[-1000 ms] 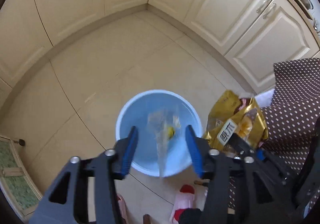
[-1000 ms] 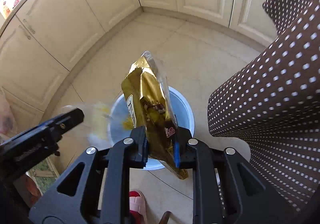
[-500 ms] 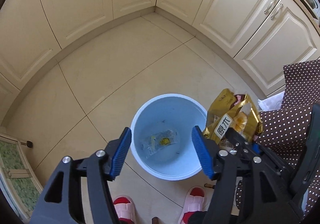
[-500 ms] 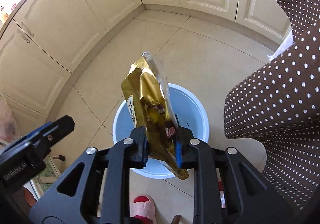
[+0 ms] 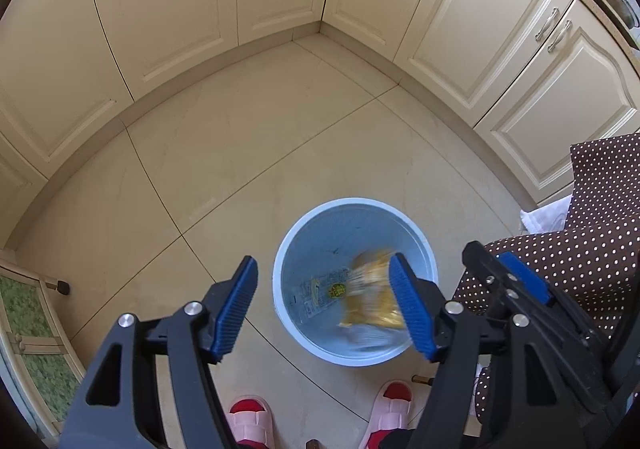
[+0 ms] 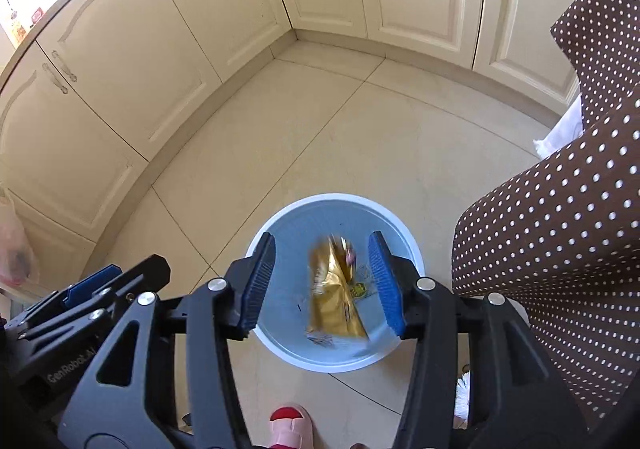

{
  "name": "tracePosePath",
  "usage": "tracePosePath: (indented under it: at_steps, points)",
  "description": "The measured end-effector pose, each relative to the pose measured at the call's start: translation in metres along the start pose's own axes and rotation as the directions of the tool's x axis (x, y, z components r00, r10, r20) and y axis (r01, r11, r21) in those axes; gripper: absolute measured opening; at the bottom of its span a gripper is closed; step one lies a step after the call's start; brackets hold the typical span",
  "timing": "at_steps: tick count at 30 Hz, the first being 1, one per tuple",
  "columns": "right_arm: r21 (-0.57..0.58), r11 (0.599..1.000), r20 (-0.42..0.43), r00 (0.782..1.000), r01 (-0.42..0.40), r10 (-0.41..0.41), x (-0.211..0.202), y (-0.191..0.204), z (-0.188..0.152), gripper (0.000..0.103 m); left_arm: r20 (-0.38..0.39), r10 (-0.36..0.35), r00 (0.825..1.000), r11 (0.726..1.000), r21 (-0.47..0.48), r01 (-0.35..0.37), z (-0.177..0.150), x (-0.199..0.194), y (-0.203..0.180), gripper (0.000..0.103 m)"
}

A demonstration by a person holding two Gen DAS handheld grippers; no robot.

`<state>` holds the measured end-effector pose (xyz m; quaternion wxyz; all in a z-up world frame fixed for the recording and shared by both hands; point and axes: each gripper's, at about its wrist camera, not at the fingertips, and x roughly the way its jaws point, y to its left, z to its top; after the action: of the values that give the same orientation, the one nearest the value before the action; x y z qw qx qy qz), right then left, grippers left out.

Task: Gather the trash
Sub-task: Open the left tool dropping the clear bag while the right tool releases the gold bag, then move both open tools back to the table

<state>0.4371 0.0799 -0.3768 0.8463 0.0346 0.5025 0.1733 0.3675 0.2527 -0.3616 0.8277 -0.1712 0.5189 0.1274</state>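
Gold snack wrapper (image 6: 337, 295), blurred with motion, sits directly ahead of the right gripper (image 6: 324, 283), framed in the gap between its two blue-padded fingers (image 6: 258, 285) and touching neither pad. Its jaws stand spread wide with nothing gripped. The wrapper lies within the outline of the light blue round bin (image 6: 280, 353) below and ahead of that gripper; whether it has reached the bottom cannot be told from the blur. Just right of the wrapper, still between the fingers, a clear wrapper with a yellow-green label (image 6: 360, 289) lies on the bin floor.

In the left wrist view the left gripper (image 5: 324, 307) is likewise spread apart and holds nothing. The same bin (image 5: 316, 351) lies ahead of it, mostly toward its right finger (image 5: 408, 309), whose pad overlaps the gold wrapper (image 5: 370, 301). The clear wrapper (image 5: 324, 289) rests flat on the bin floor between the fingers. To the right of the left gripper, the other gripper's black body with a blue pad (image 5: 516, 285) shows against a brown polka-dot cloth (image 5: 592, 209).

Below both grippers, toward the camera, pink-and-red slippers (image 5: 248, 419) stand on the beige tiled floor (image 5: 260, 153). Cream cabinet doors (image 5: 160, 1) curve around the far side of the floor.
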Motion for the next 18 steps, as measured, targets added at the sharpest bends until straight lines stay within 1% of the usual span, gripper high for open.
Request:
tracePosePath:
  at_steps: [3, 6, 8, 9, 10, 12, 13, 15, 16, 18]
  points:
    - [-0.007, 1.0, 0.023, 1.0, 0.014, -0.014, -0.013, -0.002, 0.002, 0.048, 0.023, -0.006, 1.0, 1.0, 0.006, 0.006, 0.0, -0.008, 0.0, 0.067]
    - [-0.035, 0.999, 0.058, 0.998, 0.038, -0.036, -0.036, 0.0, 0.002, 0.048, 0.06, -0.011, 0.998, 1.0, 0.016, 0.01, -0.002, -0.025, 0.0, 0.067]
    - [-0.069, 0.996, 0.102, 0.993, 0.061, -0.054, -0.062, 0.003, 0.003, 0.048, 0.087, -0.025, 0.996, 0.999, 0.025, 0.023, -0.006, -0.041, 0.0, 0.067]
    - [-0.079, 0.994, 0.118, 0.991, 0.071, -0.062, -0.072, 0.004, 0.002, 0.048, 0.101, -0.04, 0.994, 0.999, 0.028, 0.037, -0.008, -0.051, -0.002, 0.067]
    - [-0.091, 0.992, 0.15, 0.986, 0.086, -0.071, -0.091, 0.004, 0.002, 0.048, 0.118, -0.056, 0.991, 0.998, 0.033, 0.053, -0.009, -0.062, -0.004, 0.067]
    - [-0.104, 0.988, 0.207, 0.974, 0.112, -0.089, -0.122, 0.005, 0.001, 0.048, 0.165, -0.105, 0.981, 0.994, 0.044, 0.099, -0.012, -0.091, -0.012, 0.067]
    - [-0.113, 0.985, 0.248, 0.964, 0.133, -0.101, -0.145, 0.003, -0.002, 0.048, 0.189, -0.132, 0.973, 0.991, 0.054, 0.124, -0.013, -0.106, -0.017, 0.067]
    - [-0.123, 0.979, 0.313, 0.942, 0.165, -0.119, -0.182, 0.001, -0.007, 0.048, 0.235, -0.188, 0.954, 0.981, 0.083, 0.173, -0.018, -0.139, -0.032, 0.067]
    - [-0.126, 0.975, 0.353, 0.927, 0.183, -0.129, -0.207, -0.002, -0.01, 0.048, 0.251, -0.217, 0.943, 0.975, 0.094, 0.199, -0.021, -0.153, -0.04, 0.067]
    - [-0.124, 0.971, 0.411, 0.901, 0.205, -0.137, -0.247, -0.007, -0.017, 0.048, 0.276, -0.296, 0.914, 0.955, 0.12, 0.273, -0.031, -0.186, -0.059, 0.069]
